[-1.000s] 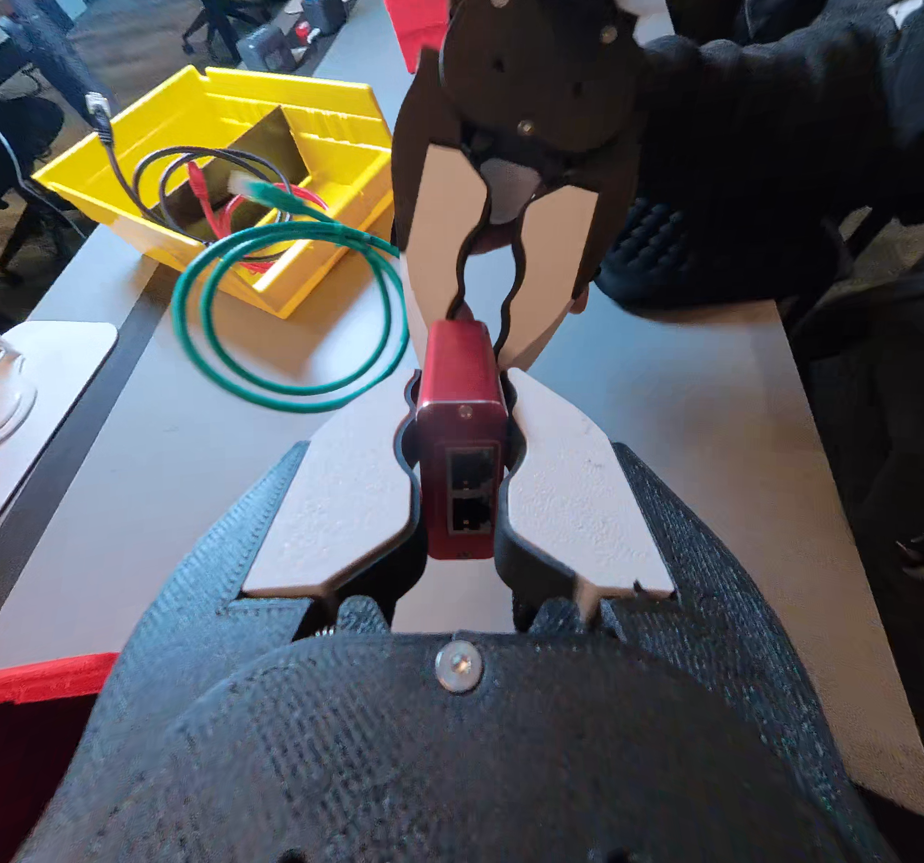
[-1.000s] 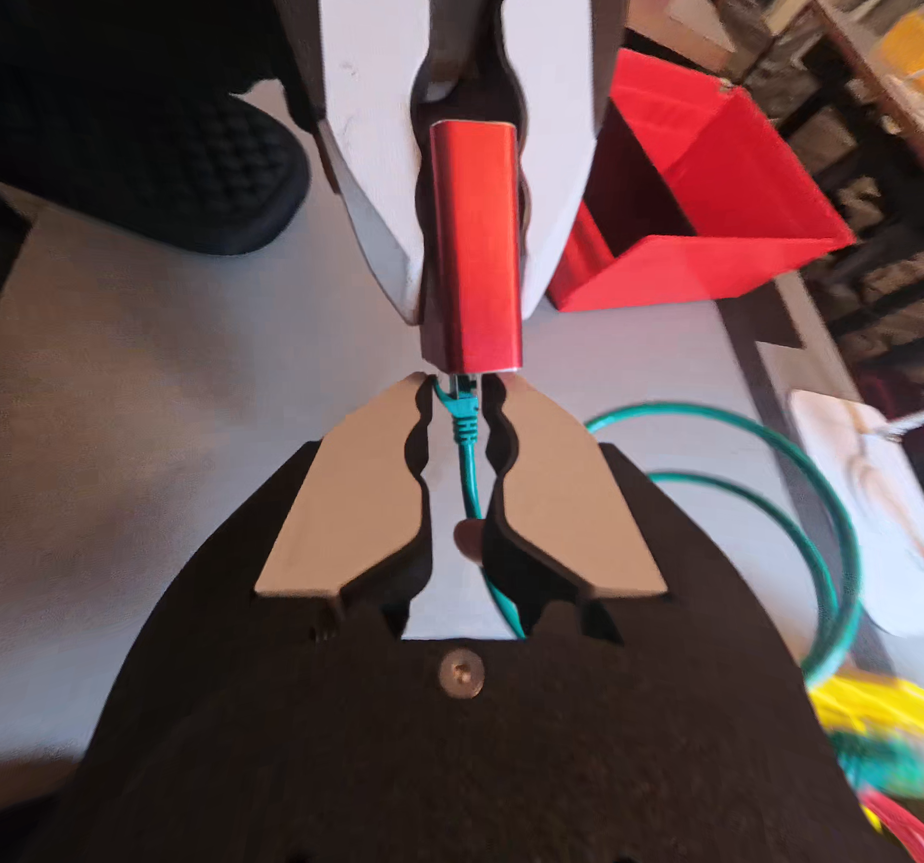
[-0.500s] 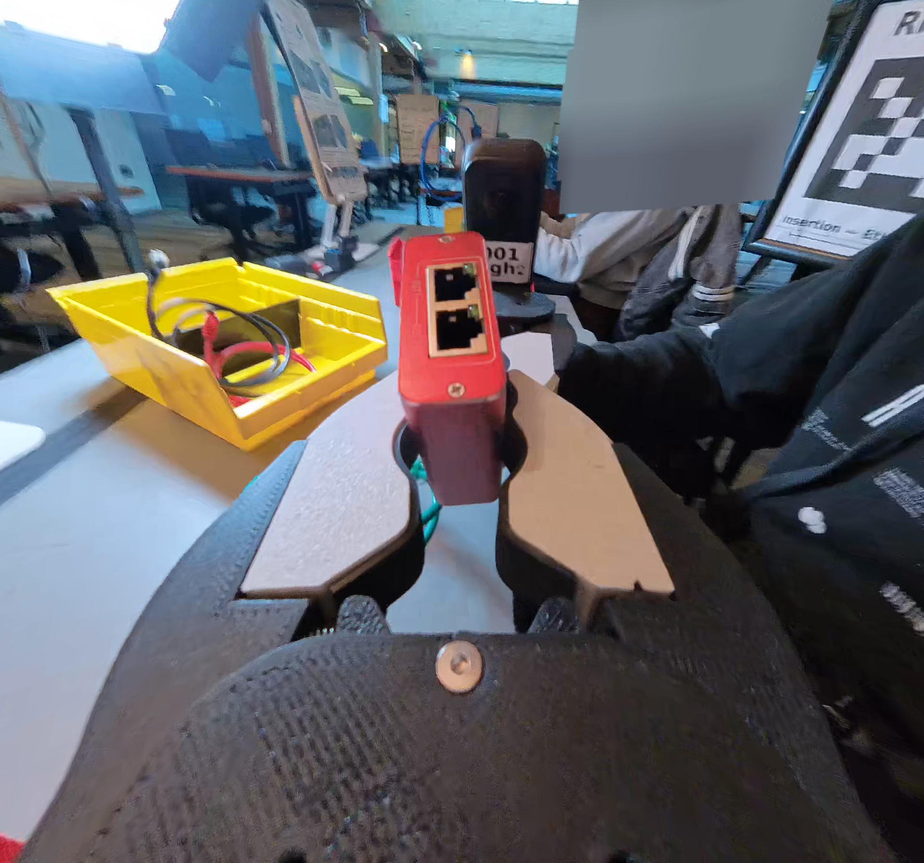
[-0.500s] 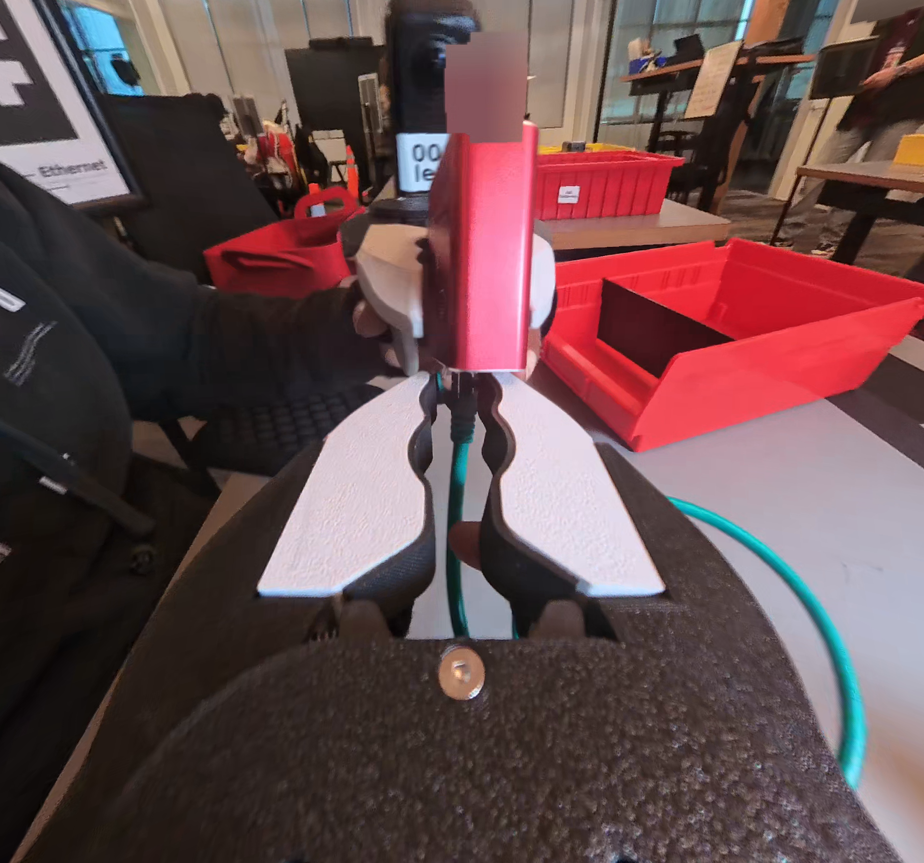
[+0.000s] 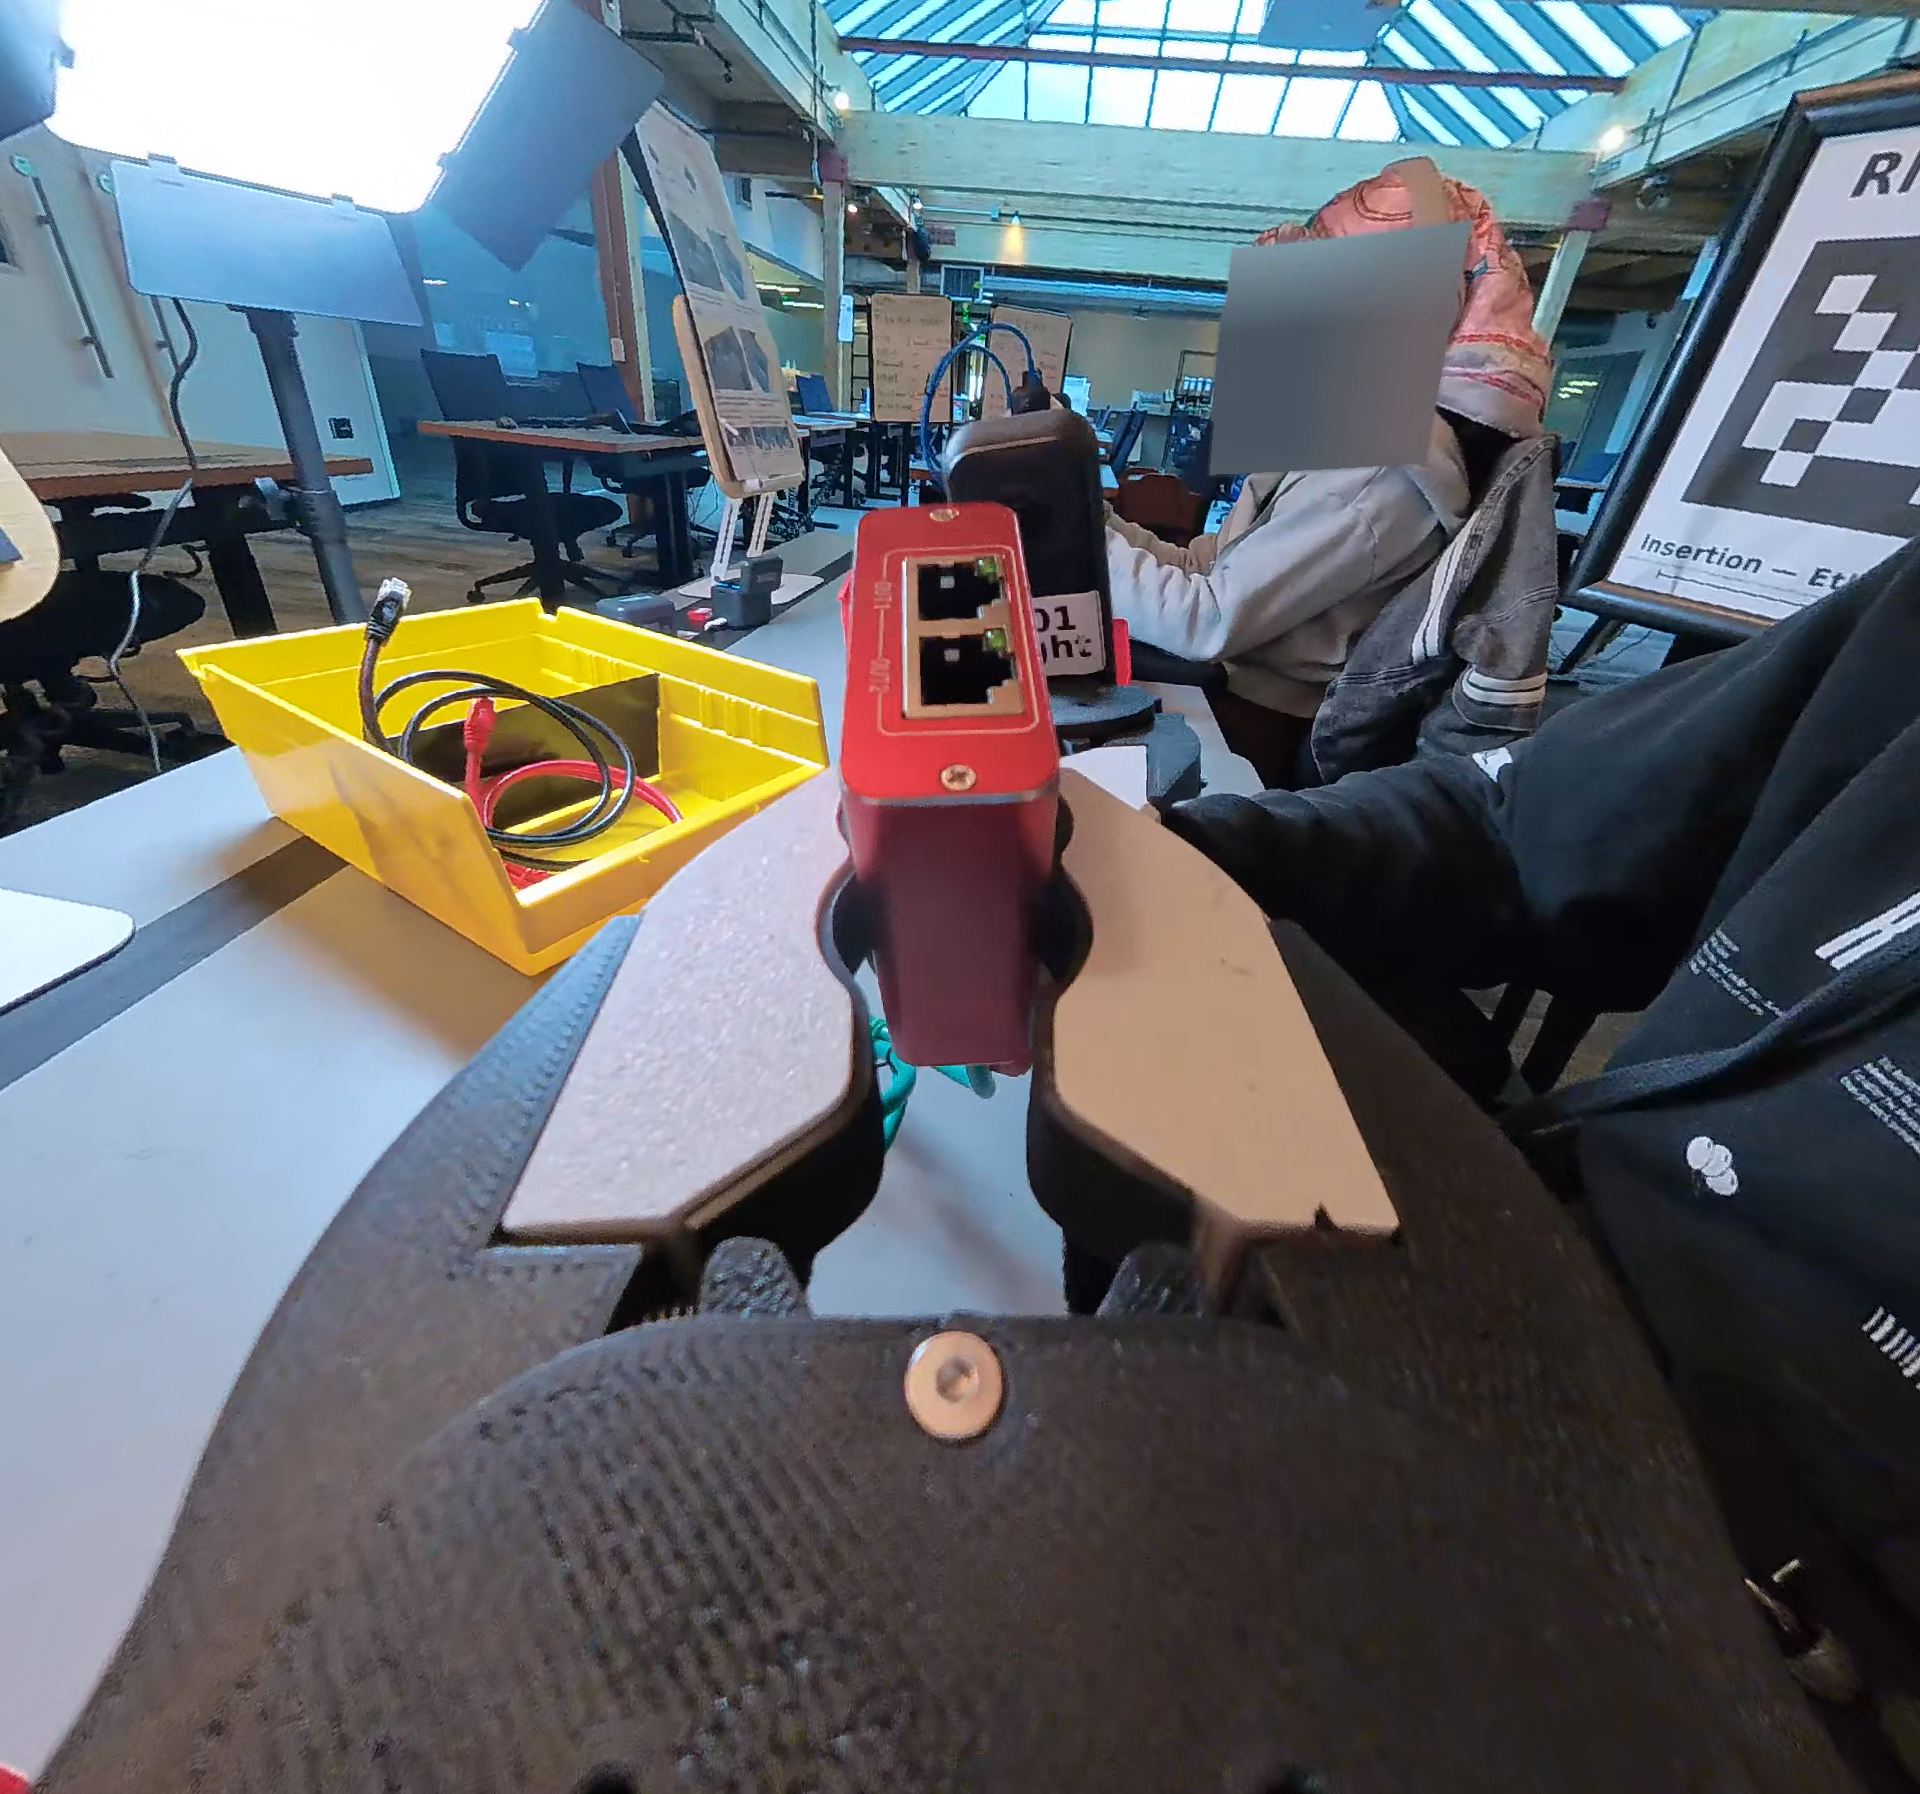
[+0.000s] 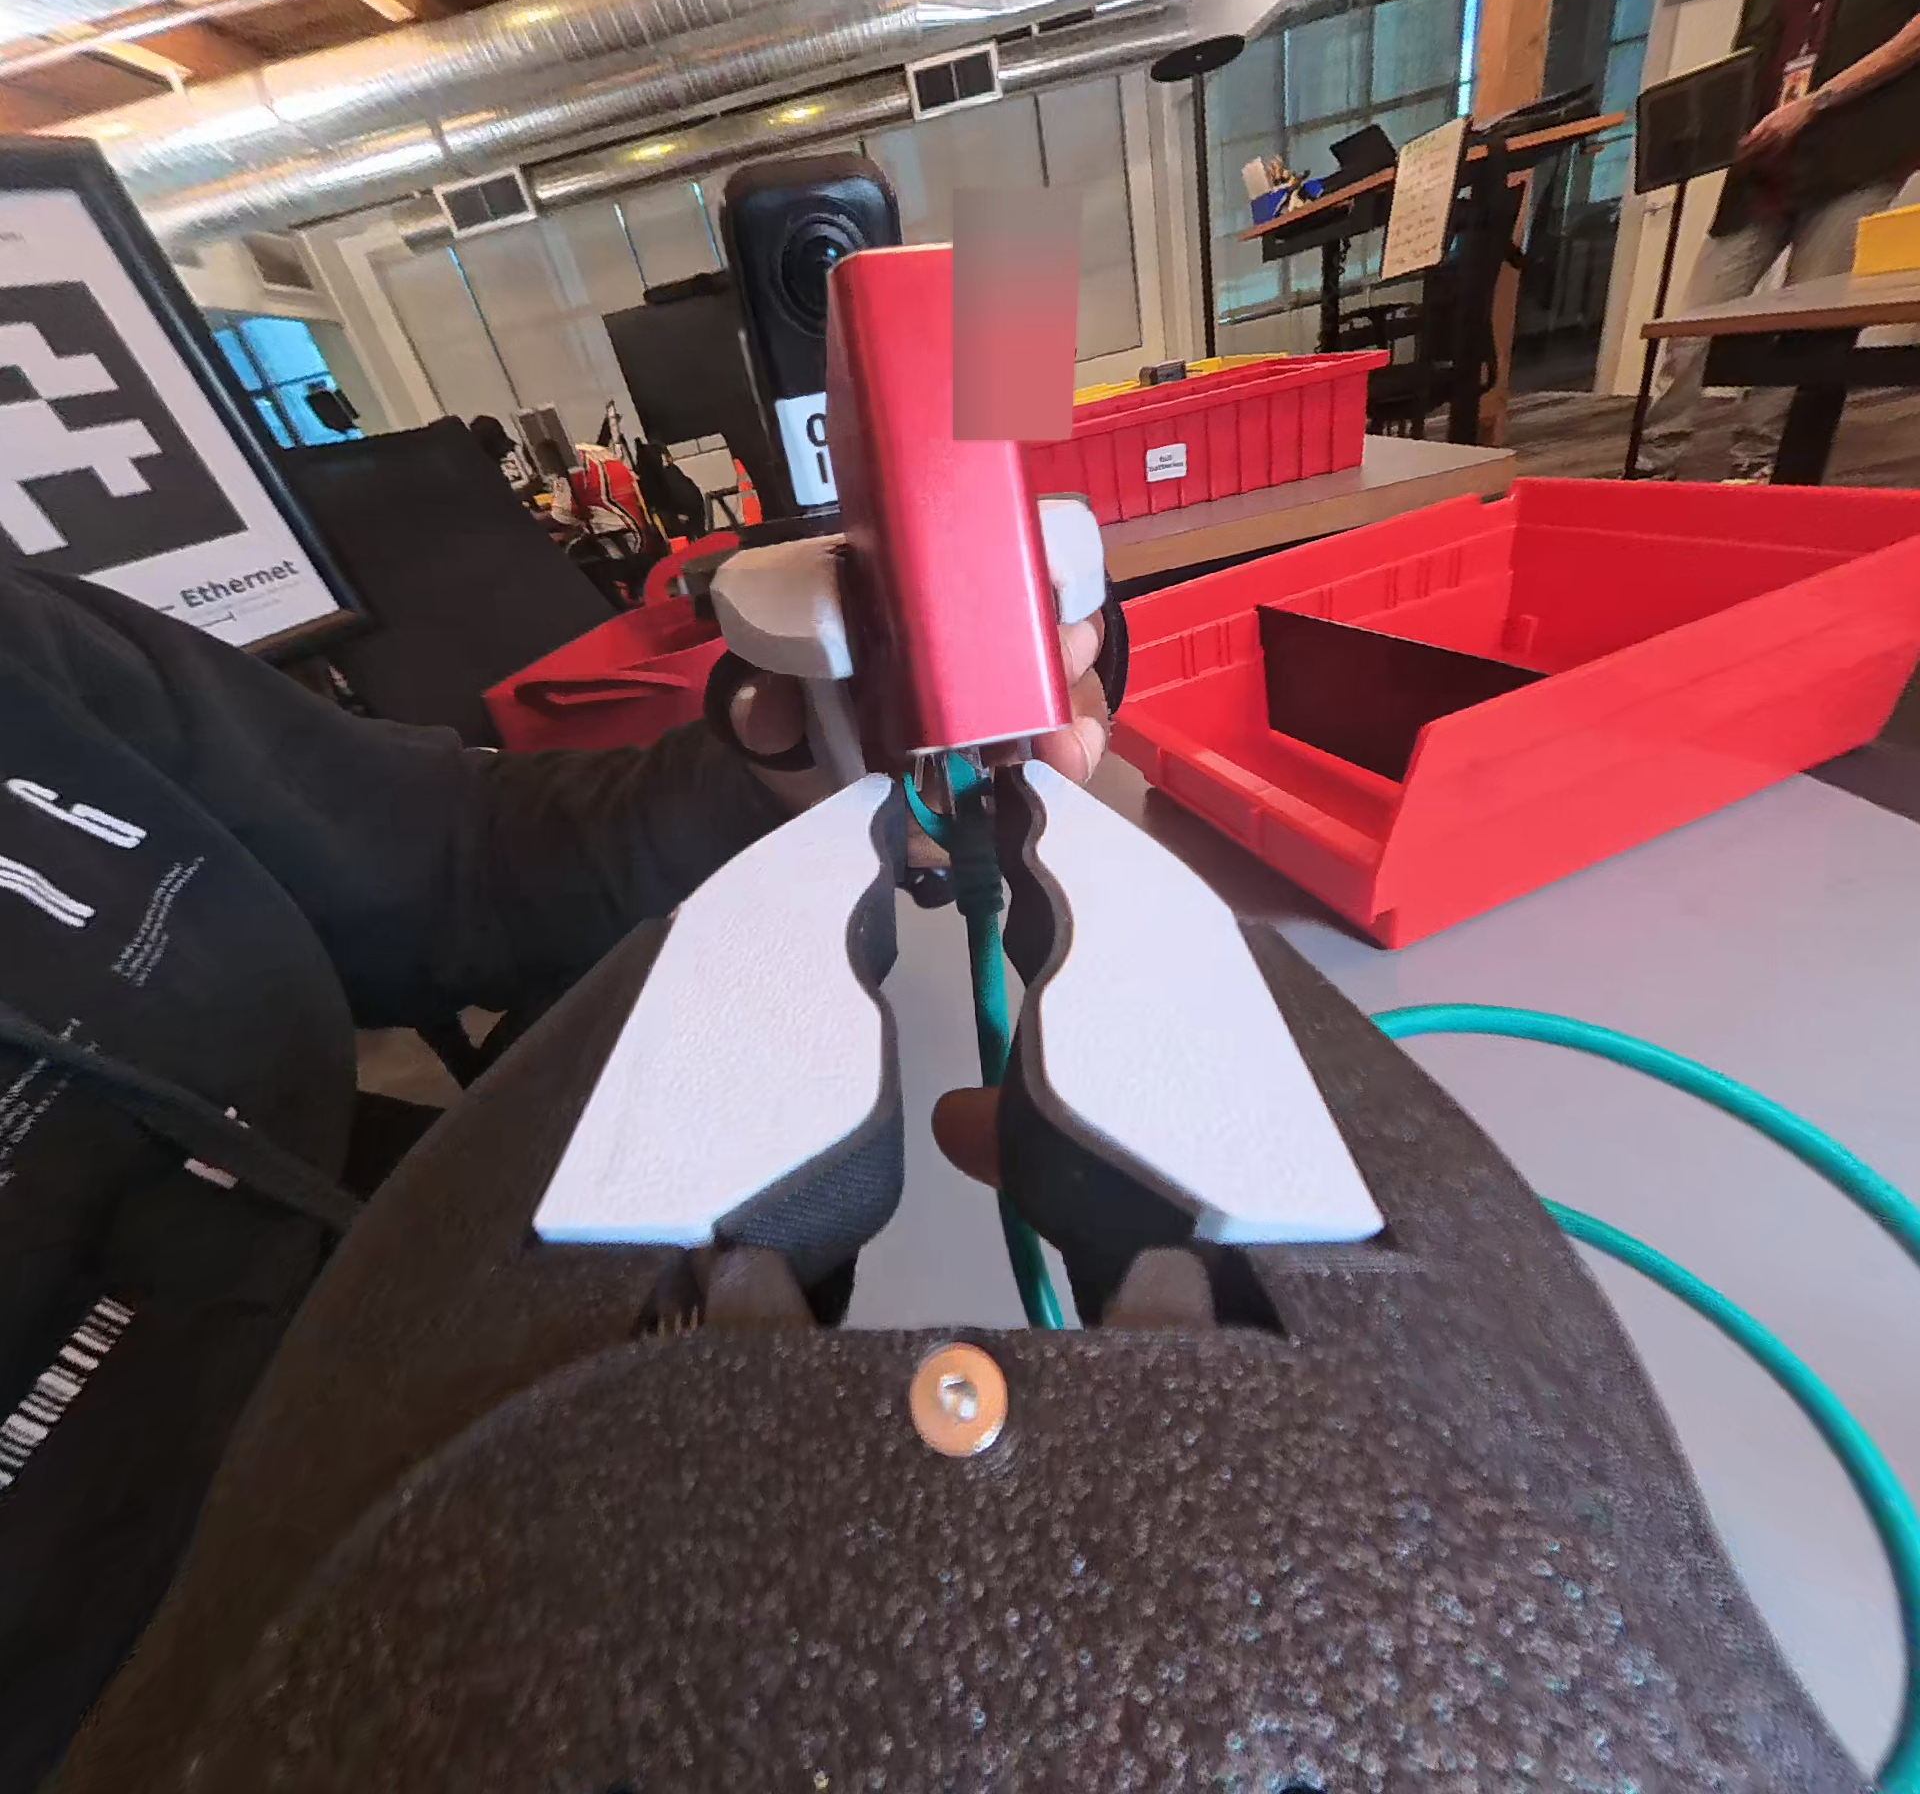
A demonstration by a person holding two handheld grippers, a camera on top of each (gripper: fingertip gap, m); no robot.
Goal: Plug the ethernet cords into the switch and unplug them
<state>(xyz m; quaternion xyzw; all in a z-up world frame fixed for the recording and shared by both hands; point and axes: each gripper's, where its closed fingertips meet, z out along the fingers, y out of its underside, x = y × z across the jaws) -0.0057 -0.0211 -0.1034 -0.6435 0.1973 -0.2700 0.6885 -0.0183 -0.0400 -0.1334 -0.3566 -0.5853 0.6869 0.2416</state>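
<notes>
My left gripper [image 5: 951, 871] is shut on the red switch [image 5: 951, 809] and holds it upright above the table. Two empty ports [image 5: 956, 632] on its upper end face the left wrist view. In the right wrist view the switch [image 6: 945, 539] stands between the left gripper's white fingers [image 6: 779, 617]. My right gripper [image 6: 961, 799] is shut on the connector of the green ethernet cord [image 6: 977, 892], which meets the switch's lower end. How deep the plug sits is hidden. A bit of green cord [image 5: 904, 1079] shows under the switch.
A yellow bin [image 5: 436, 840] at the left holds a black cord [image 5: 582, 716] and a red cord [image 5: 582, 788]. A red bin [image 6: 1558, 757] stands at the right. The green cord's loops [image 6: 1714, 1121] lie on the grey table [image 6: 1558, 965]. A person [image 5: 1299, 581] sits behind.
Both grippers have tilted up from facing down at the table to level. The switch now stands upright with its free ports upward. Both holds are unchanged.
</notes>
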